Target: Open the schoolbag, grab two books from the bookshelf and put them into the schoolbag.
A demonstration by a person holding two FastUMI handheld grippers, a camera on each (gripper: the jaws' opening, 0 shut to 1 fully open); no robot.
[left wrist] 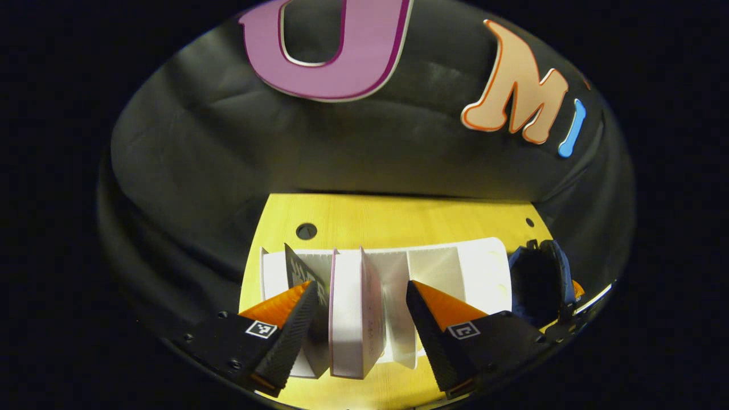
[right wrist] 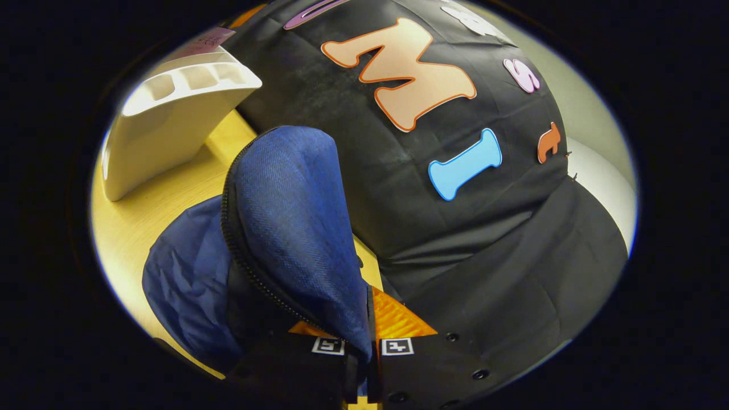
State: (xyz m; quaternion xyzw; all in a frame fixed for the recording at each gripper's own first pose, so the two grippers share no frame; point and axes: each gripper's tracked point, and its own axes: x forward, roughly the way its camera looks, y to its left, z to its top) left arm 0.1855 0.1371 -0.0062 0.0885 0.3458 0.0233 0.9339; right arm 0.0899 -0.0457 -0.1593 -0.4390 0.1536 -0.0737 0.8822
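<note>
A white slotted bookshelf [left wrist: 484, 273] stands on the yellow table [left wrist: 398, 216]. In its slots stand a thick white book with a pink edge [left wrist: 348, 319] and, left of it, a thin dark-covered book [left wrist: 297, 272]. My left gripper [left wrist: 361, 285] is open, its fingers straddling both books, the left finger close against the dark one. The blue schoolbag [left wrist: 541, 285] sits right of the shelf. In the right gripper view my right gripper [right wrist: 364, 322] is shut on the schoolbag's flap [right wrist: 290, 216], which it holds up along the zipper; the dark opening shows beneath.
The bookshelf [right wrist: 171, 114] appears at the upper left of the right gripper view, a pink book top [right wrist: 208, 40] above it. The table [right wrist: 154, 216] has a round hole [left wrist: 306, 230] behind the shelf. Black cloth walls close in behind.
</note>
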